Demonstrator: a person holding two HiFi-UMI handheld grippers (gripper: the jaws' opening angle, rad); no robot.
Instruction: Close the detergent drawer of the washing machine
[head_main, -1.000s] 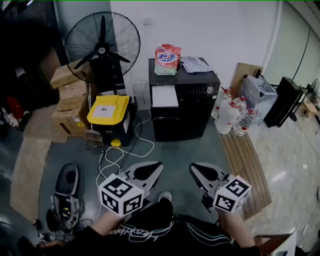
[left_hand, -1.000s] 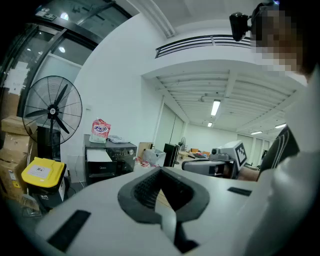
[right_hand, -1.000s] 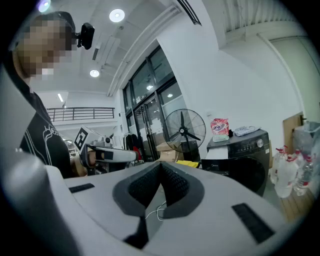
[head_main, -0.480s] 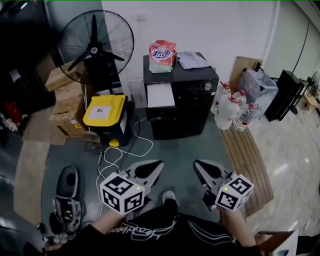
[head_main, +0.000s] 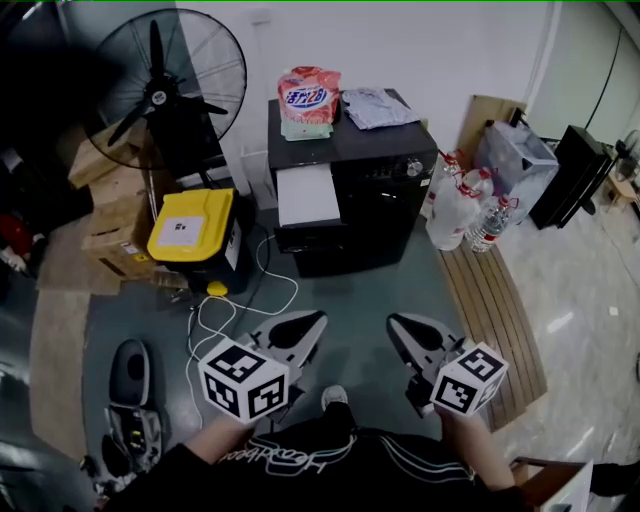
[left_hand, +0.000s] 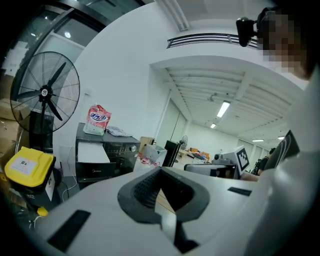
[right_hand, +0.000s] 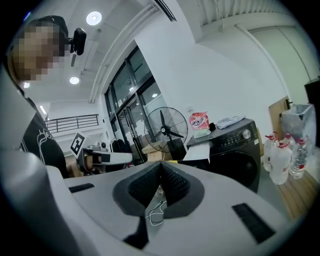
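Note:
A black washing machine (head_main: 370, 190) stands against the back wall, with its white detergent drawer (head_main: 307, 194) pulled out at the upper left of its front. The same machine (left_hand: 107, 152) shows in the left gripper view and again (right_hand: 235, 150) in the right gripper view, far from both. My left gripper (head_main: 312, 322) and right gripper (head_main: 395, 325) are held low, near my body, well short of the machine. Both are shut with nothing between the jaws. A pink detergent bag (head_main: 307, 100) and a folded cloth (head_main: 375, 107) lie on the machine's top.
A large black fan (head_main: 165, 85) and cardboard boxes (head_main: 105, 215) stand left of the machine. A yellow-lidded bin (head_main: 195, 235) and white cables (head_main: 235, 305) sit on the floor before them. Water bottles (head_main: 460, 215) and a wooden slat mat (head_main: 495, 310) lie to the right.
The view has shifted closer to the machine, which now sits lower and larger in the frame. Both grippers stay shut and keep their place near my body.

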